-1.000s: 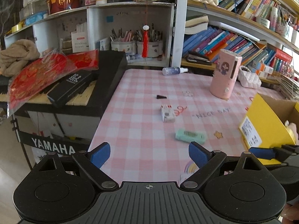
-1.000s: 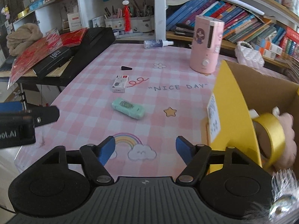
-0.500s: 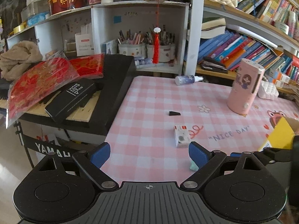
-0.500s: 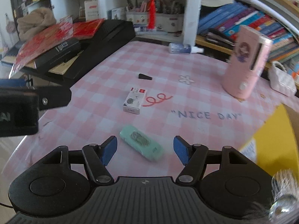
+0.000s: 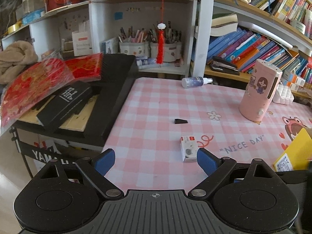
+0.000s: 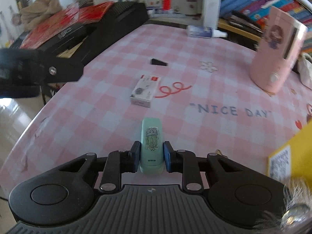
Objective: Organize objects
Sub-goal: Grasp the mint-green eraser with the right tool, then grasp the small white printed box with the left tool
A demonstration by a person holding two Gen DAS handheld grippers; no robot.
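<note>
At the near edge of the pink checked table (image 6: 195, 44), the mint case (image 6: 150, 144) is being clamped by the right gripper (image 6: 151, 156), presumably for the yellow box (image 6: 286, 156), while the left gripper (image 5: 155, 161) is being held open near the small white box (image 5: 188, 151).

Smooth mint-green plastic case (image 6: 150, 146) bearing a printed paper sticker; matt black ribbed plastic gripper body with blue rubbery pads (image 6: 167, 157); small printed cardboard box (image 6: 145, 89); glossy pink checked tablecloth (image 6: 109, 120); yellow cardboard box (image 6: 288, 156).
</note>
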